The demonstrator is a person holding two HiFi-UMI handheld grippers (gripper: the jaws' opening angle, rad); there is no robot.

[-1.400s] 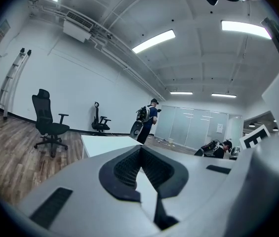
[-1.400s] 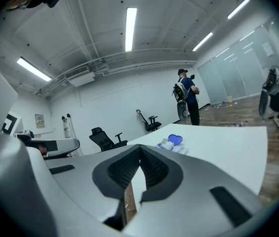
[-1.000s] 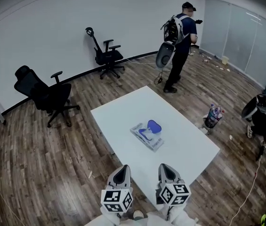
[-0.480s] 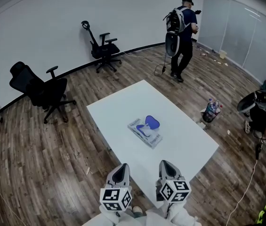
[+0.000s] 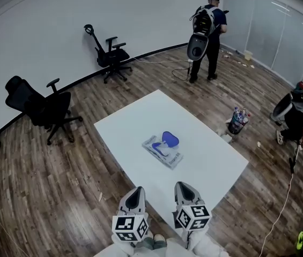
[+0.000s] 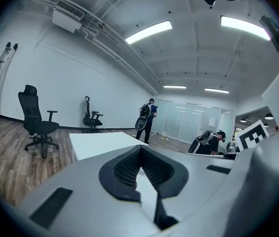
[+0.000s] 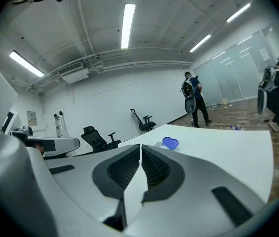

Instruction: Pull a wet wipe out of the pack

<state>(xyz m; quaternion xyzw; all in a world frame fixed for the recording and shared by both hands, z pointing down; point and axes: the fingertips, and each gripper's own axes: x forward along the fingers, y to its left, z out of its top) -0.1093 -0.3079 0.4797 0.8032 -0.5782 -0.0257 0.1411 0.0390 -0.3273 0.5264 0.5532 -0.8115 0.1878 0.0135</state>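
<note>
The wet wipe pack [image 5: 162,150] lies flat near the middle of the white table [image 5: 210,170], with its blue lid [image 5: 170,139] flipped open. Both grippers hover side by side over the table's near edge, well short of the pack. My left gripper [image 5: 135,194] has its jaws meeting at the tips [image 6: 140,149], with nothing between them. My right gripper [image 5: 182,187] is shut and empty too [image 7: 140,146], and the blue lid [image 7: 170,143] shows just beyond its tips, slightly to the right.
Two black office chairs [image 5: 41,108] [image 5: 110,55] stand by the far wall. A person with a backpack [image 5: 205,33] stands at the back right, another [image 5: 297,114] crouches at the right. Bottles [image 5: 236,121] sit on the floor by the table's right corner.
The person at the back has walked farther toward the wall. The head view has shifted a little. Both grippers and the pack have kept their places.
</note>
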